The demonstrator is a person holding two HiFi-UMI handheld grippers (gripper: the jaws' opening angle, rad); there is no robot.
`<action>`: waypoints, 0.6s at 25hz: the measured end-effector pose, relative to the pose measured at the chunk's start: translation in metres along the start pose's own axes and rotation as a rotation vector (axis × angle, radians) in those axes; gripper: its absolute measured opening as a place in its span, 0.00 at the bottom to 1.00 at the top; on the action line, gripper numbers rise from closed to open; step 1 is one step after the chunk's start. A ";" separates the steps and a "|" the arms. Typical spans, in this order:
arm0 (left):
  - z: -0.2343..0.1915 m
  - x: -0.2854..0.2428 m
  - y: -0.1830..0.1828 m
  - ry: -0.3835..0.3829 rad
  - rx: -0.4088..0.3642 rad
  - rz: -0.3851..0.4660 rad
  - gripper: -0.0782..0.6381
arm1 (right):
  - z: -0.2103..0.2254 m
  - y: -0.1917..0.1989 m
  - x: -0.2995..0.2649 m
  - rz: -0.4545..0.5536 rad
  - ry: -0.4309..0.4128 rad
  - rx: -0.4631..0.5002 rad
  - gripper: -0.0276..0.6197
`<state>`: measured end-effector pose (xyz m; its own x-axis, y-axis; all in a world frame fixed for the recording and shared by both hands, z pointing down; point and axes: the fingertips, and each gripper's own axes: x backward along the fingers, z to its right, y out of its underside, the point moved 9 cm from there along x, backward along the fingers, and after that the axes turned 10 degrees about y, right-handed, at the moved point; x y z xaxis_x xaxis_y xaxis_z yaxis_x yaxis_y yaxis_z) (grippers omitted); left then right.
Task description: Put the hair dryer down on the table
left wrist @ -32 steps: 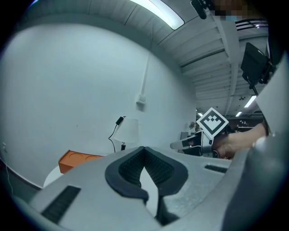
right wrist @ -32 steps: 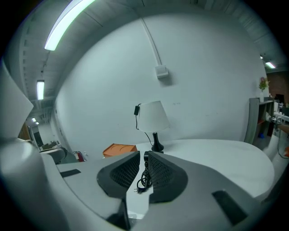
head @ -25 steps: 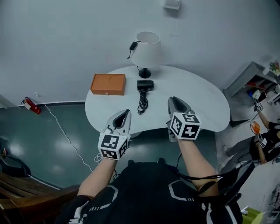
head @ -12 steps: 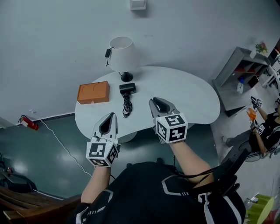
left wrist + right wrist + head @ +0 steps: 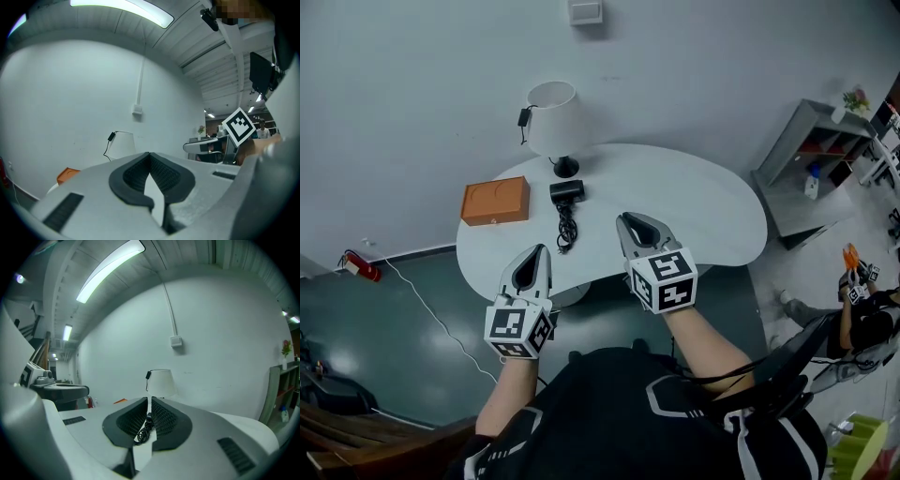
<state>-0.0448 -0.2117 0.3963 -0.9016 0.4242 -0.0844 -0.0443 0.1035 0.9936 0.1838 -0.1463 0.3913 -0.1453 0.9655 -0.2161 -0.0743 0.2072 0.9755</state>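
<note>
The black hair dryer [image 5: 566,190] lies on the round white table [image 5: 703,206] in front of the lamp, its coiled cord [image 5: 563,230] trailing toward me. Both grippers hover over the table's near edge, apart from the dryer. My left gripper [image 5: 539,253] is shut and empty; its pads [image 5: 164,171] meet at the tips. My right gripper [image 5: 630,223] has just been closing and is shut with nothing between its jaws. In the right gripper view the cord [image 5: 143,431] shows on the table beyond the right gripper [image 5: 149,400]. The left gripper [image 5: 150,155] faces the wall.
A white lamp [image 5: 553,117] stands at the table's back and an orange box [image 5: 494,201] lies to its left. A red extinguisher [image 5: 358,266] and a white cable are on the floor at left. A grey shelf [image 5: 806,155] and a seated person [image 5: 862,305] are at right.
Both grippers have drifted slightly up and left over the table's near edge. The head view has swung, so the table and lamp now sit further left. The hair dryer has not moved.
</note>
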 end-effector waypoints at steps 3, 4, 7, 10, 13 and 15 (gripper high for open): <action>0.003 -0.001 0.001 0.000 0.002 0.005 0.12 | 0.001 0.001 0.001 0.005 0.004 0.016 0.11; 0.003 -0.001 0.000 0.000 0.002 0.004 0.12 | 0.000 0.000 0.001 0.007 0.008 0.027 0.11; 0.002 0.000 -0.001 -0.005 -0.002 0.007 0.12 | -0.005 -0.004 0.002 0.019 0.003 0.064 0.11; 0.001 0.002 -0.003 -0.025 -0.008 0.016 0.12 | -0.006 -0.008 0.003 0.023 -0.009 0.060 0.11; 0.000 0.003 -0.003 -0.027 0.000 0.014 0.12 | -0.005 -0.010 0.002 0.019 -0.013 0.049 0.11; 0.000 0.004 -0.004 -0.026 -0.001 0.014 0.12 | -0.005 -0.010 0.001 0.014 -0.016 0.047 0.11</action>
<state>-0.0483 -0.2108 0.3917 -0.8907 0.4487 -0.0727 -0.0323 0.0971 0.9948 0.1792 -0.1482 0.3809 -0.1303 0.9707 -0.2021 -0.0255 0.2005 0.9794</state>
